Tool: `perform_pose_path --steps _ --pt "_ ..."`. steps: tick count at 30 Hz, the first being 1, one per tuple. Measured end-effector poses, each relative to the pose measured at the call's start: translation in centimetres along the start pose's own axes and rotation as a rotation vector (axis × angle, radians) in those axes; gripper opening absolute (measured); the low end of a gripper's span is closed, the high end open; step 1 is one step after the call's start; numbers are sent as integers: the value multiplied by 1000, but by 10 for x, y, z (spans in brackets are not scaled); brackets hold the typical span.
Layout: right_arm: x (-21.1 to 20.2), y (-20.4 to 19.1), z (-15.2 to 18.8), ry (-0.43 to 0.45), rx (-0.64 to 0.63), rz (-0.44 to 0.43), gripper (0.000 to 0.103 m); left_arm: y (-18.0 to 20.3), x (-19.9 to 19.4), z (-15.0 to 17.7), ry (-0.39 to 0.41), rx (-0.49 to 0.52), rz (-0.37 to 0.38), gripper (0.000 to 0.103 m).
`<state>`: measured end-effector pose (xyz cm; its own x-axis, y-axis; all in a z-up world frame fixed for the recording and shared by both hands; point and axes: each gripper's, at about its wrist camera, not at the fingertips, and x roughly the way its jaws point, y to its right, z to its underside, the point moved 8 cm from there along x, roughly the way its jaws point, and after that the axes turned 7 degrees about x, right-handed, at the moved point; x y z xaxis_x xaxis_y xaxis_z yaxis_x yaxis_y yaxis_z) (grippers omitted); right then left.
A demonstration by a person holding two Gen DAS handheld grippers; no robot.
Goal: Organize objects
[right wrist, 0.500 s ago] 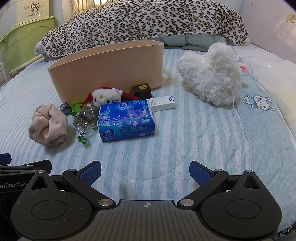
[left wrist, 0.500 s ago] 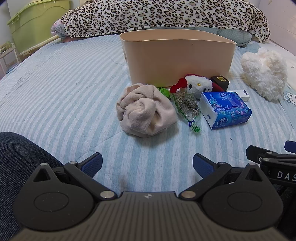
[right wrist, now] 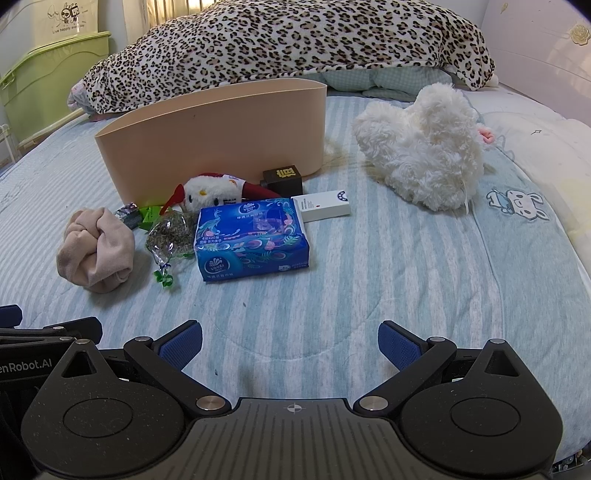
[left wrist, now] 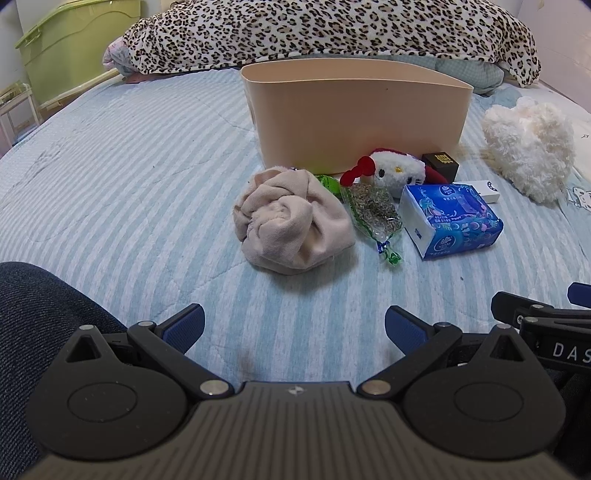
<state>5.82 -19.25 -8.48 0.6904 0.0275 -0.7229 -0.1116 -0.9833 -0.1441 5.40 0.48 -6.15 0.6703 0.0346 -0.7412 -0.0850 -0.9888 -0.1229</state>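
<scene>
Almost nothing had changed in the last half second: both claws hung low over the bed (right wrist: pixel 369 280), side by side and well short of the clutter. The left claw (left wrist: pixel 294 325) gaped wide and empty, the rolled beige cloth (left wrist: pixel 291 221) straight ahead of it. The right claw (right wrist: pixel 290 338) was equally wide and empty, the blue tissue pack (right wrist: pixel 251 240) ahead and slightly left. Everything lay outside the beige bin (right wrist: pixel 221 136) beyond, so sorting likely hadn't begun.

"Vinda" and "4层X20" printed on blue tissue pack (right wrist: pixel 253 239). "enRobot.AI" on left gripper (right wrist: pixel 22 363) body; "DAS" on right gripper (left wrist: pixel 565 349) body. "Live happily every…" on wall sticker (right wrist: pixel 72 22).
</scene>
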Motion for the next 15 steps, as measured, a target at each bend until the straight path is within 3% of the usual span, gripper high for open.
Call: perform_pose_path --steps 15 --pt "1 0 0 5 -4 1 103 -6 2 -2 -4 -17 -2 103"
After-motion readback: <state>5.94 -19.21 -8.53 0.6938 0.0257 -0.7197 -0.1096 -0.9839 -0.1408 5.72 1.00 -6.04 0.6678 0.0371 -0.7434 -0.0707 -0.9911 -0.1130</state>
